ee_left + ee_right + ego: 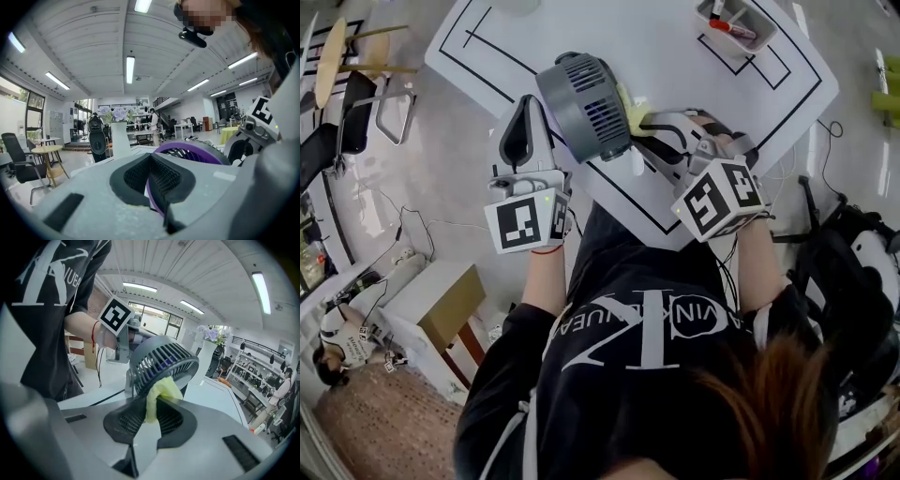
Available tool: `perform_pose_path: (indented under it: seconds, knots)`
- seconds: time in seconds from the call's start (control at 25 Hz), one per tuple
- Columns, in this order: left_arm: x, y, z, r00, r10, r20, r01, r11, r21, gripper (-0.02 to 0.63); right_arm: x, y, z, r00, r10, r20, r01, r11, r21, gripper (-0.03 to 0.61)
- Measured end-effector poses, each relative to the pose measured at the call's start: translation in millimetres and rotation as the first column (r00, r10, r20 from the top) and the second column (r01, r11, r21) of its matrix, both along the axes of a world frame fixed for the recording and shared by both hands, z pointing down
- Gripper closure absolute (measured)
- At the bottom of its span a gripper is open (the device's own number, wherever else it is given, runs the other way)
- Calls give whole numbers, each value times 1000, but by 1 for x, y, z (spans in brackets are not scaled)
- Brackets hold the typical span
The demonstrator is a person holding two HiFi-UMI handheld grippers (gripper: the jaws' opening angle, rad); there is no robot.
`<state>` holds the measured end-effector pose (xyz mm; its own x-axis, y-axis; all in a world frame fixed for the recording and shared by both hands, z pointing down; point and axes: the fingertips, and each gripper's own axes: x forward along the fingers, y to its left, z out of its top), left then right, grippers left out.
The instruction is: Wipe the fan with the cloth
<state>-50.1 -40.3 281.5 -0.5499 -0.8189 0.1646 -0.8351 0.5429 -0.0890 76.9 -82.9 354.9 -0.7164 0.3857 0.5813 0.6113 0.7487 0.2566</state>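
Here, the grey fan (581, 103) sits over the near left part of the white surface (675, 56), tilted, with its slatted grille turned toward the right. The left gripper (530, 112) reaches in from the near left, and its jaws are clamped on the fan. In the left gripper view the fan's purple rim (197, 152) runs down between the two dark ribbed pads of the left gripper (152, 164), which are drawn almost together on it. I cannot tell whether the fan's base touches the surface.

The right gripper (654, 122) comes in from the near right. Its jaws are closed on a yellow cloth (633, 105), and the bunched end of the cloth presses against the fan's right side. In the right gripper view the cloth (161, 392) sticks up from between the pads of the right gripper (150, 413) and lies against the lower edge of the grille of the fan (161, 362).

At the far right of the surface is a grey tray (766, 36) holding a red pen (731, 28), well apart from the fan. Black lines mark out rectangles on the surface.
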Motion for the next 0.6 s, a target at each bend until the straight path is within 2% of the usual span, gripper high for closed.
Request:
perform_pose_path:
  seconds: [0.32, 0.6]
  knots:
    - [7, 18, -24, 999, -39, 23, 38, 999, 30, 603, 0, -9, -35, 998, 19, 58, -19, 1000, -1, 520]
    - [11, 33, -47, 997, -65, 50, 61, 996, 64, 603, 0, -11, -67, 992, 78, 97, -74, 996, -48, 520]
